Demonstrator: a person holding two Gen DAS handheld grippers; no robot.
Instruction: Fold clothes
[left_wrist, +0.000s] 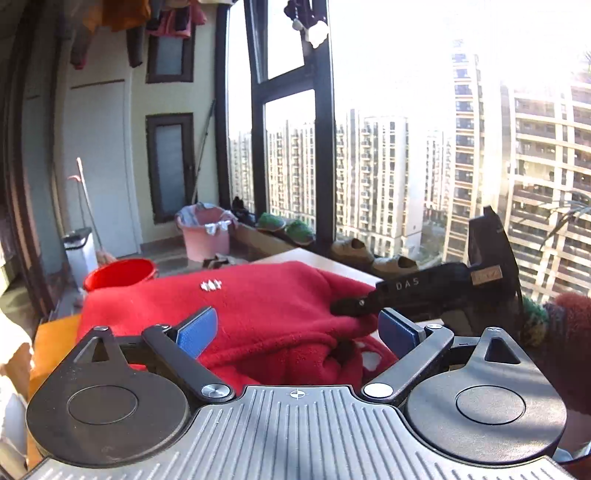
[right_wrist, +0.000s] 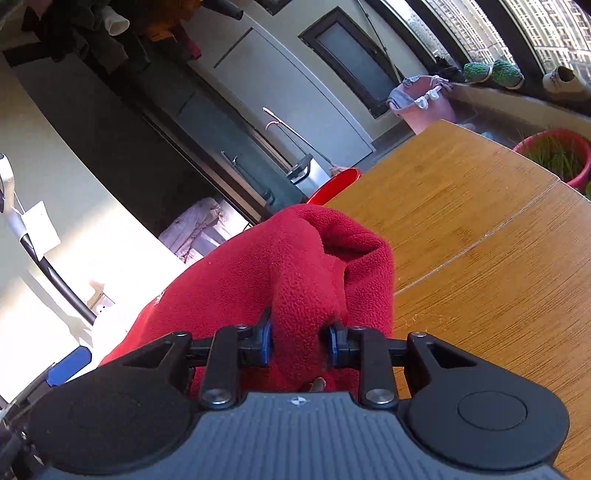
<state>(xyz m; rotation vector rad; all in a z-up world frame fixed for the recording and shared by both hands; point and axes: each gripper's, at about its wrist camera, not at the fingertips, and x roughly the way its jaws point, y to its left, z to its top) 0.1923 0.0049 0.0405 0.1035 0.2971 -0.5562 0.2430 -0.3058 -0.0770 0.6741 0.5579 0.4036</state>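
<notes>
A red fleece garment (left_wrist: 258, 317) lies bunched on the wooden table (right_wrist: 480, 229). My left gripper (left_wrist: 299, 328) hangs just above it, open wide, its blue pads (left_wrist: 197, 332) apart with no cloth pinched between them. The right gripper (left_wrist: 347, 306) shows in the left wrist view as a black tool with its tip on the fleece's right side. In the right wrist view my right gripper (right_wrist: 301, 341) is shut on a thick fold of the red fleece (right_wrist: 288, 273), which bulges up between the pads. A small white emblem (left_wrist: 210, 285) shows on the cloth.
A red bucket (left_wrist: 120, 275) and a pink basket (left_wrist: 205, 232) stand on the floor beyond the table. Shoes (left_wrist: 373, 254) line the windowsill under tall windows. A red pot with green plants (right_wrist: 557, 155) sits past the table's far edge. A furry sleeve (left_wrist: 569, 332) is at the right.
</notes>
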